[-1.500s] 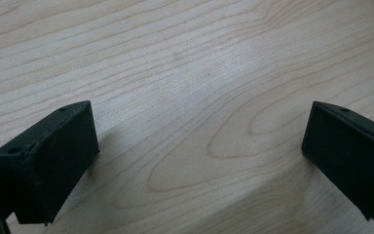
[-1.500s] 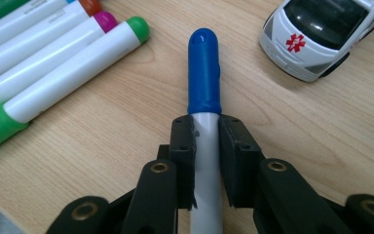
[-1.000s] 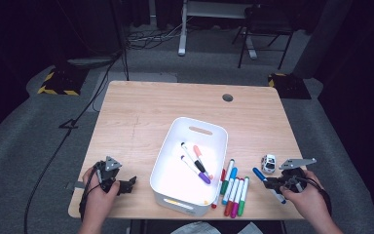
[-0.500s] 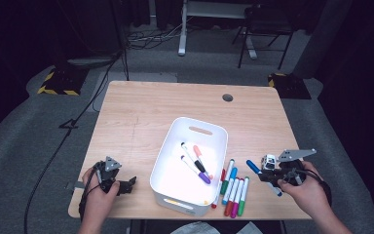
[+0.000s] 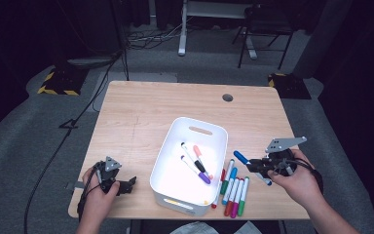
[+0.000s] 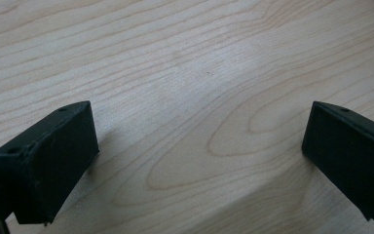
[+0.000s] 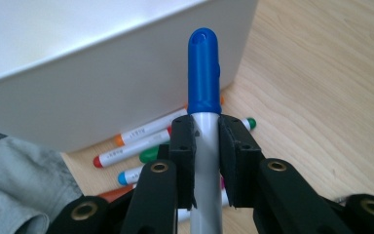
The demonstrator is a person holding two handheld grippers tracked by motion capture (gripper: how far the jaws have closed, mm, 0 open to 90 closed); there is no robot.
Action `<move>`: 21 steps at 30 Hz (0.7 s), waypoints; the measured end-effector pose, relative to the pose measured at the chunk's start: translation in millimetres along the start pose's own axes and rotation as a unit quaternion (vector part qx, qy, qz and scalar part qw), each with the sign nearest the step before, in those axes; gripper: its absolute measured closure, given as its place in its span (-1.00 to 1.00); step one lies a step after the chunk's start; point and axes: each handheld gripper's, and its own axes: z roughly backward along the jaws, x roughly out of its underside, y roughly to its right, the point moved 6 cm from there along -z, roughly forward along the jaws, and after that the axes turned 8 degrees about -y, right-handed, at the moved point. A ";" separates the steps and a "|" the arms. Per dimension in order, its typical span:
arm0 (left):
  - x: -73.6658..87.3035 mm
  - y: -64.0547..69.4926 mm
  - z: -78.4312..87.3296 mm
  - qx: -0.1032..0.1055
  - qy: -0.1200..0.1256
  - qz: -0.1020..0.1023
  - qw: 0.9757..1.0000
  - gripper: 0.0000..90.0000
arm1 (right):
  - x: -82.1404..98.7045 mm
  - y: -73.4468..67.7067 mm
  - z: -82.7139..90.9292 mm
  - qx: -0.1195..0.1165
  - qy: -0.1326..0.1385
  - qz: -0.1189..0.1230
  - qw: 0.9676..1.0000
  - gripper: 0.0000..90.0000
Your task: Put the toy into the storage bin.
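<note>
My right gripper (image 5: pixel 257 165) is shut on a blue-capped marker (image 5: pixel 241 157) and holds it off the table, cap pointing left toward the white bin (image 5: pixel 177 200). In the right gripper view the pads (image 7: pixel 182 146) press on the marker's white barrel just below the blue cap (image 7: pixel 203 68), with the bin's wall (image 7: pixel 102 83) close behind. Three markers (image 5: pixel 197 163) lie inside the bin. Several loose markers (image 5: pixel 233 190) lie side by side on the table between the bin and my right hand. My left gripper (image 5: pixel 129 183) rests open near the front left corner, its jaws (image 6: pixel 199 156) wide apart over bare wood.
The wooden table has a cable hole (image 5: pixel 227 97) at the back right. A grey cloth (image 7: pixel 14 185) shows at the table's front edge. Beyond the table stand a chair (image 5: pixel 263 29) and a desk leg (image 5: pixel 182 29) on the grey floor.
My right gripper has risen from the table with the blue-capped marker and moved left toward the bin. The left gripper has stayed still.
</note>
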 end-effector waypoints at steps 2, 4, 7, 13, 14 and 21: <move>0.0 0.0 0.0 0.000 0.000 0.000 1.000 -1.00 | -6.7 -4.0 0.4 -0.005 0.006 0.007 1.000 0.70; 0.1 0.0 0.3 0.001 -0.002 0.000 1.000 -1.00 | -13.2 -8.4 0.3 -0.009 0.009 0.014 1.000 0.70; 0.2 0.1 0.3 0.001 -0.002 0.000 1.000 -1.00 | -22.6 -14.7 -1.5 -0.010 0.011 0.024 1.000 0.70; 0.1 -0.4 0.5 -0.003 0.000 -0.001 1.000 -0.99 | -40.4 -29.0 -6.2 -0.013 0.008 0.048 0.999 0.70; 0.1 -0.2 0.4 -0.003 0.000 -0.001 1.000 -0.99 | -44.7 -32.1 -6.6 -0.013 0.007 0.054 0.998 0.70; 0.0 0.1 0.1 -0.001 -0.001 0.000 1.000 -1.00 | -69.5 -47.1 -12.6 -0.018 0.007 0.076 0.997 0.70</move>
